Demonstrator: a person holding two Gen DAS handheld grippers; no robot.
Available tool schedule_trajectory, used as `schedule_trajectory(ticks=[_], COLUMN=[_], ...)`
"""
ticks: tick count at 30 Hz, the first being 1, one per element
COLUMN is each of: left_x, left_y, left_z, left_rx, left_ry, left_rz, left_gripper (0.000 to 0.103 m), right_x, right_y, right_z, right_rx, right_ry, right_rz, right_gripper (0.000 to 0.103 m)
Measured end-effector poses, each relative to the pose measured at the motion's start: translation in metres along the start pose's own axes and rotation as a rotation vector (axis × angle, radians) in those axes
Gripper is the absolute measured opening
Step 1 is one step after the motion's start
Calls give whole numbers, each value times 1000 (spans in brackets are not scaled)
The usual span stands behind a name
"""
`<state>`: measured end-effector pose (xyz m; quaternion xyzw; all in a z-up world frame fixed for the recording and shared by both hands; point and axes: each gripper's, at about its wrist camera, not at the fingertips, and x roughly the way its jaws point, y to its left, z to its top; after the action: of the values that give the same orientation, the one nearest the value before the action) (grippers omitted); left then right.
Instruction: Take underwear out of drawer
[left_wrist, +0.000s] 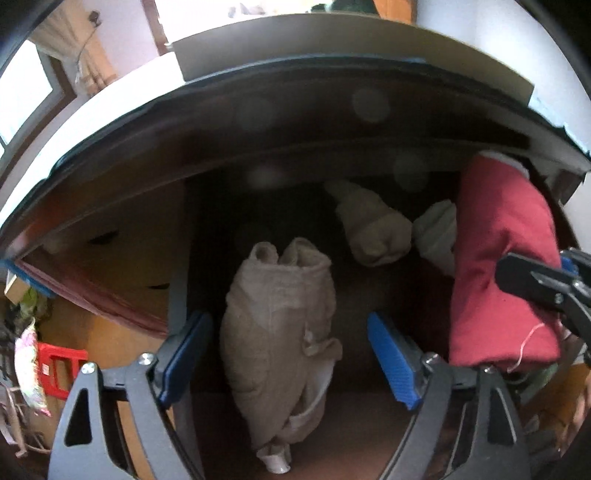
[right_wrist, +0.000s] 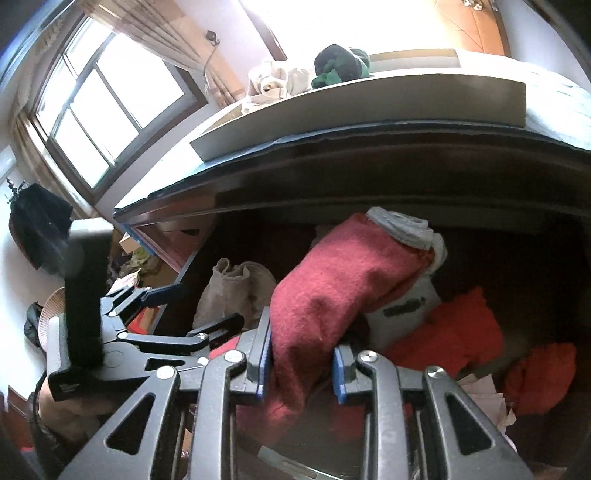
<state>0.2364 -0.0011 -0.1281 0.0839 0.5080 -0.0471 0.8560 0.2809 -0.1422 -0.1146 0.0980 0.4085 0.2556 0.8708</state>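
Left tongs (left_wrist: 288, 354): released, blue pads spread wide to either side of a rolled beige underwear bundle (left_wrist: 280, 332) that lies on the dark drawer floor (left_wrist: 354, 295). Neither pad touches the bundle.

Right tongs (right_wrist: 302, 363): clenched on a red rolled garment (right_wrist: 332, 288), gripping its near end between the blue pads. The garment is tilted, far end raised toward the back of the drawer, with a grey waistband (right_wrist: 402, 225) showing at that end. In the left wrist view the same red roll (left_wrist: 506, 266) stands at the right side of the drawer, with the right tongs reaching it from the frame's right edge.

Other drawer contents: two pale rolled pieces (left_wrist: 373, 229) behind the beige bundle, toward the back; orange-red cloth (right_wrist: 458, 332) to the right of the red roll, and a white piece (right_wrist: 406, 302) partly under it.

Above the drawer, the bench top (right_wrist: 369, 88) carries a dark green cloth heap (right_wrist: 340, 64) and pale cloth beside it.
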Motion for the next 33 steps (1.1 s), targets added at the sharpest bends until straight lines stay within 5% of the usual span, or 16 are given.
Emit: schedule_trajectory(ticks=[3, 7, 16, 20, 24, 33], left_x=[5, 14, 21, 20, 18, 3], left_y=[-5, -4, -2, -4, 3, 16], left_z=[4, 1, 9, 16, 17, 21], left_rx=[21, -26, -8, -35, -78, -151], left_ry=[10, 65, 114, 88, 53, -10], left_rz=[1, -60, 9, -17, -29, -192], left_gripper=[86, 69, 68, 67, 34, 22], right_x=[-2, -8, -10, -11, -13, -20], right_y=[-7, -16, -18, -20, -27, -37], right_z=[0, -2, -2, -3, -3, -6], right_rx=[7, 20, 40, 53, 75, 108], right_ry=[-1, -2, 4, 0, -6, -24], right_rz=[1, 3, 6, 6, 7, 2], right_gripper=[29, 29, 29, 29, 29, 29])
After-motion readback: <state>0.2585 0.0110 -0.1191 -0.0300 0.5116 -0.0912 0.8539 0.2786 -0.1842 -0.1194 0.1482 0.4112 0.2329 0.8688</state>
